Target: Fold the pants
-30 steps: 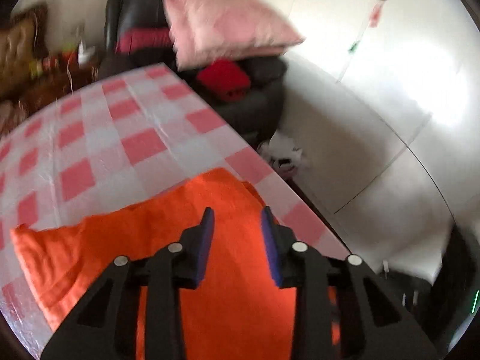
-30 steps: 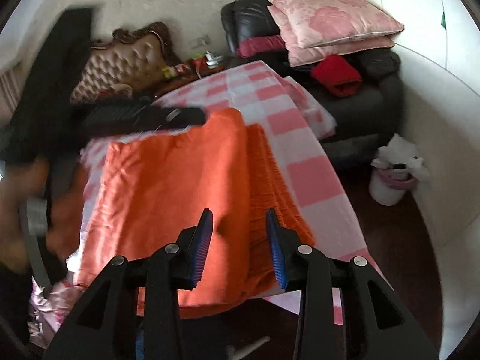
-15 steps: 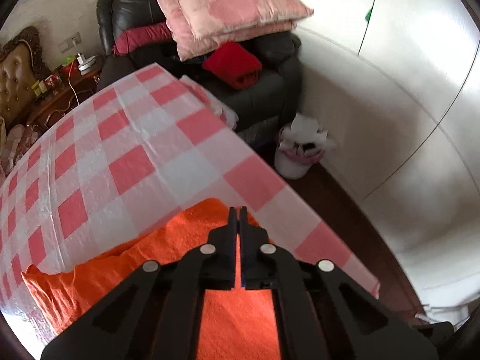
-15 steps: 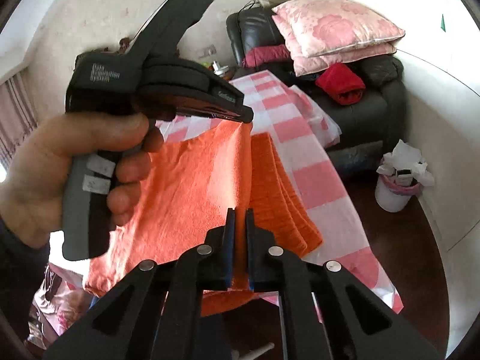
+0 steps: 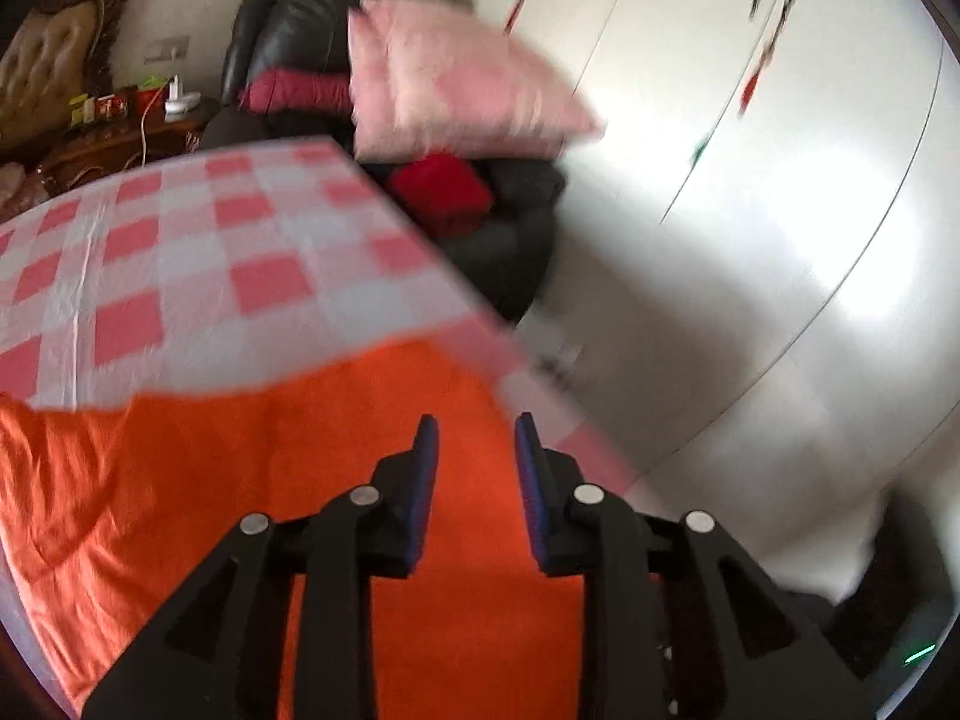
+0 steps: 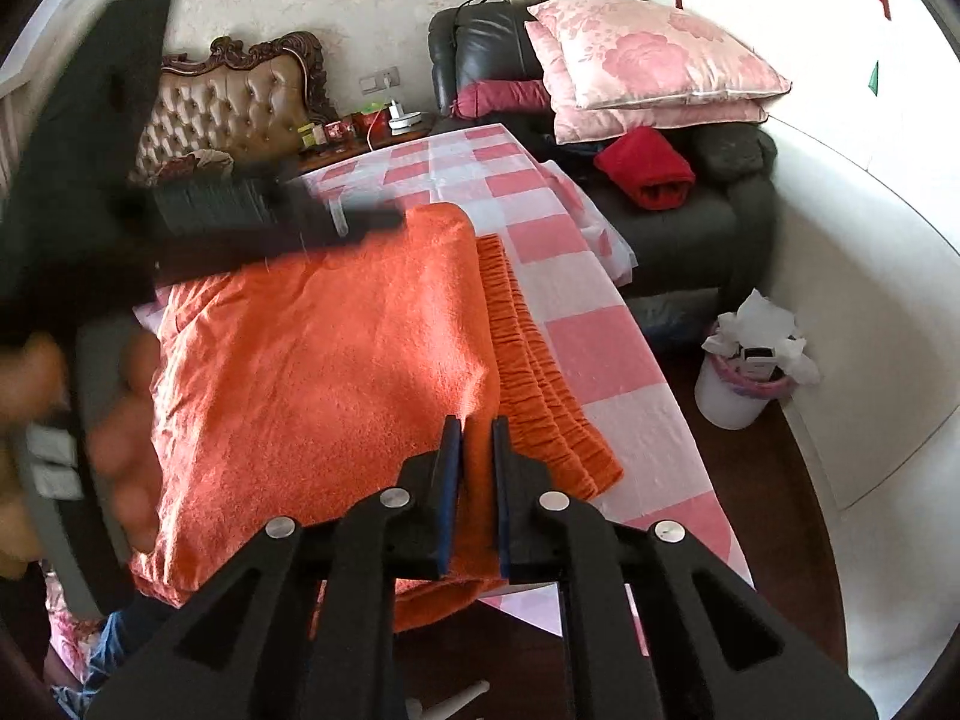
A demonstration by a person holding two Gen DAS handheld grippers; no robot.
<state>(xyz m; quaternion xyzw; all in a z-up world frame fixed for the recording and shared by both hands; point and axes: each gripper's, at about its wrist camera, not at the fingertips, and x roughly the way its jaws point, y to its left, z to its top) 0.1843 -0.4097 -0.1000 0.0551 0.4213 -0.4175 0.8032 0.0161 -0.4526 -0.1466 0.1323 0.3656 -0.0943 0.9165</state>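
The orange pants (image 6: 336,372) lie folded over on the pink-and-white checked table (image 6: 600,336), with the elastic waistband (image 6: 540,372) showing at the right edge. In the left wrist view the pants (image 5: 240,480) fill the foreground. My left gripper (image 5: 474,438) is open just above the cloth and holds nothing; it also shows blurred at the left of the right wrist view (image 6: 252,216). My right gripper (image 6: 477,438) stands at the near edge of the folded cloth, jaws a narrow gap apart with orange cloth seen between them.
A black sofa (image 6: 678,222) with pink pillows (image 6: 648,60) and a red bundle (image 6: 648,168) stands beyond the table. A white bin (image 6: 750,366) with paper sits on the floor at the right. A tufted brown headboard (image 6: 234,108) is at the back left.
Both grippers were shut on the cloth half a second ago. The left has opened and let go; the right has parted slightly. The lifted layer now lies flat on the pants.
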